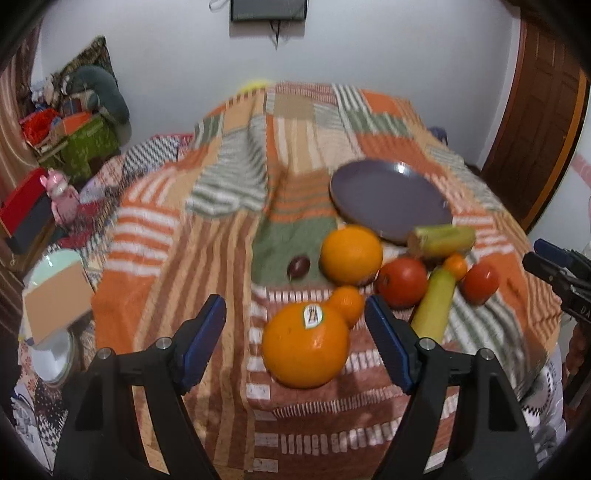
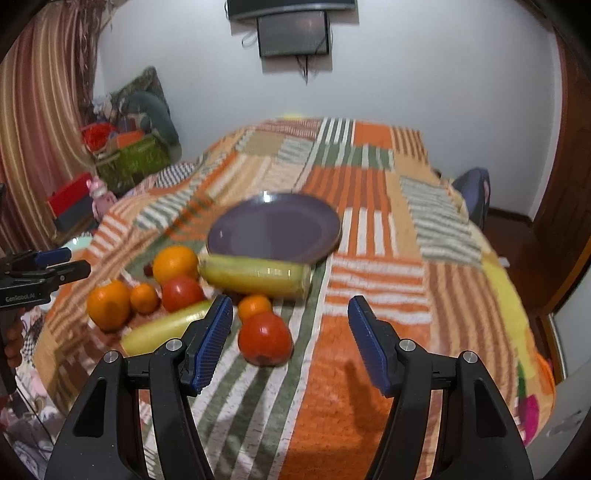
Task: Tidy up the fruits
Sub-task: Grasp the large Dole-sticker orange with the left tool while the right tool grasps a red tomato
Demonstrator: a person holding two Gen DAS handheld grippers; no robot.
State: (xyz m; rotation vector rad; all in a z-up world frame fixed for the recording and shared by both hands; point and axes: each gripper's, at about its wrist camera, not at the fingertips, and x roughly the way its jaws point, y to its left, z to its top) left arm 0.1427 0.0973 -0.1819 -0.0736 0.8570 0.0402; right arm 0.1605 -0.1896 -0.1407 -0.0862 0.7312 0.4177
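Left gripper [image 1: 295, 332] hanging wide open, empty, framing big orange [image 1: 306, 346] at lower centre, likely first pick. Right gripper [image 2: 290, 332] gaping too, holding nothing, tomato [image 2: 264, 339] between tips. Fruit lying clustered below empty plate [image 1: 388, 199] at frame middle, probable destination.

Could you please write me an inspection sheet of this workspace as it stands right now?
Surface: striped patchwork blanket covering a bed.
Job's things: purple plate, empty; stickered orange, second orange, two small mandarins, two tomatoes, two yellow-green bananas, dark small fruit, all on the blanket beside the plate.
Clutter: pink toy, red box, green bag on the floor.
Grippers: left gripper open before the stickered orange; right gripper open near a tomato.
Cables: cord hanging under wall screen.
Surroundings: white wall, striped curtain, wooden door.
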